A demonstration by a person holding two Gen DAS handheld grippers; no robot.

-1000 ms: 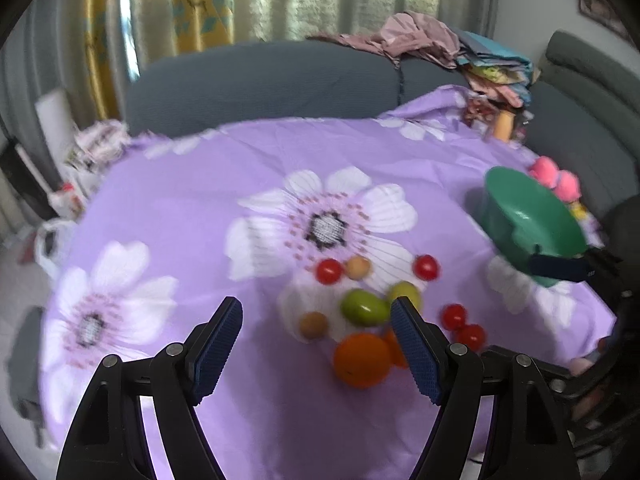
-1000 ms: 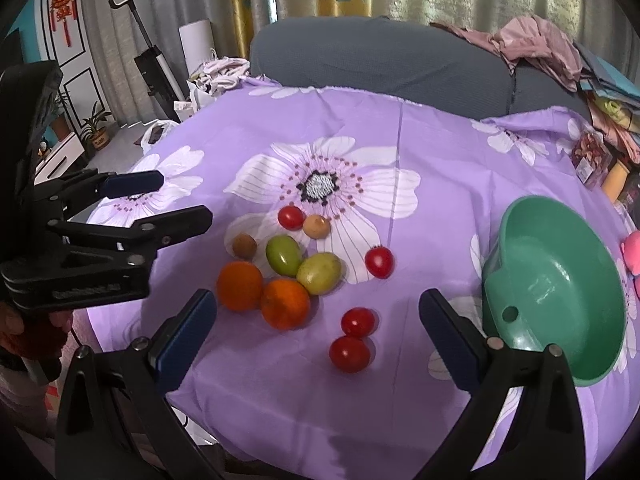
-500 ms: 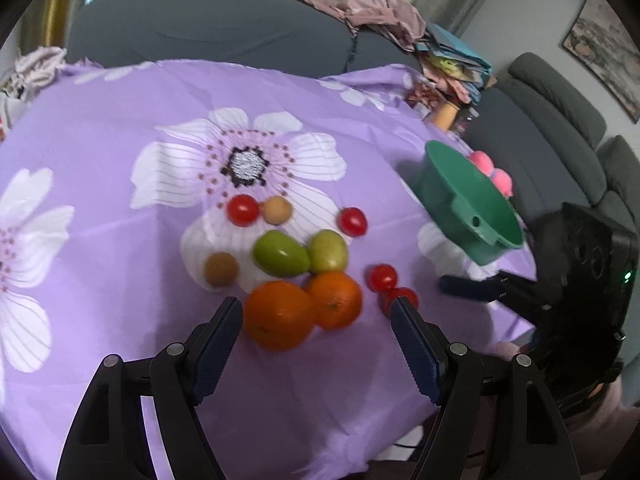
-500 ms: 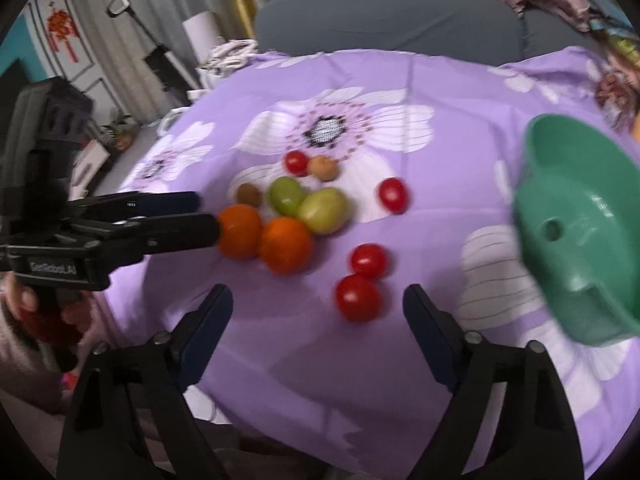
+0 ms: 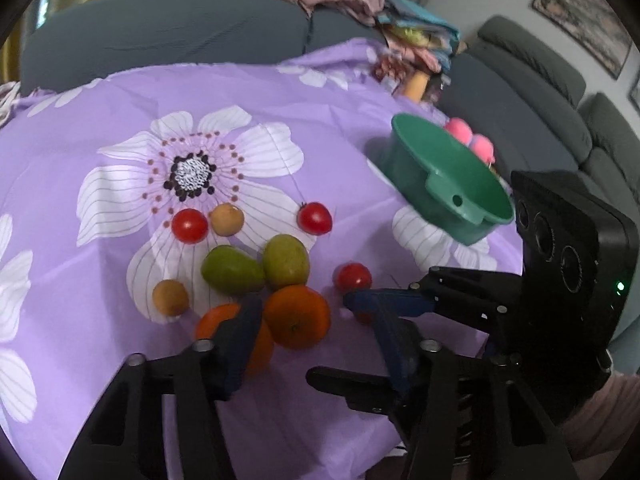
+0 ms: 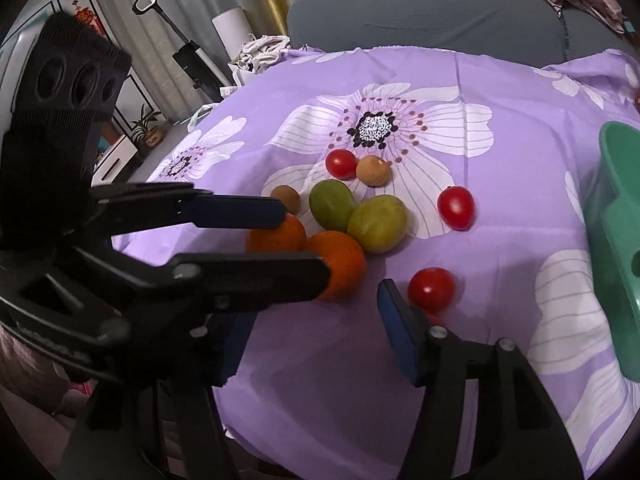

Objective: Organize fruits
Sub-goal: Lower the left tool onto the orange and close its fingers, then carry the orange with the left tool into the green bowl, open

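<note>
Fruits cluster on a purple cloth (image 5: 340, 120). The left gripper (image 5: 316, 324) is closing around an orange (image 5: 298, 322), not yet gripping. The right gripper (image 6: 316, 316) is closing, empty, near a tomato (image 6: 432, 288). Two green mangoes (image 6: 378, 224) lie angled, touching. A green bowl (image 5: 452, 184) sits right.

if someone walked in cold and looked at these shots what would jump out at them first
Probably the huddle of fruit mid-table on the purple flowered cloth: two oranges, two green mangoes behind them, and red tomatoes scattered around. Next, the left gripper straddling one orange and the right gripper low beside the near tomatoes, jaws closing on both. Last, the empty green bowl at the table's right edge.
</note>
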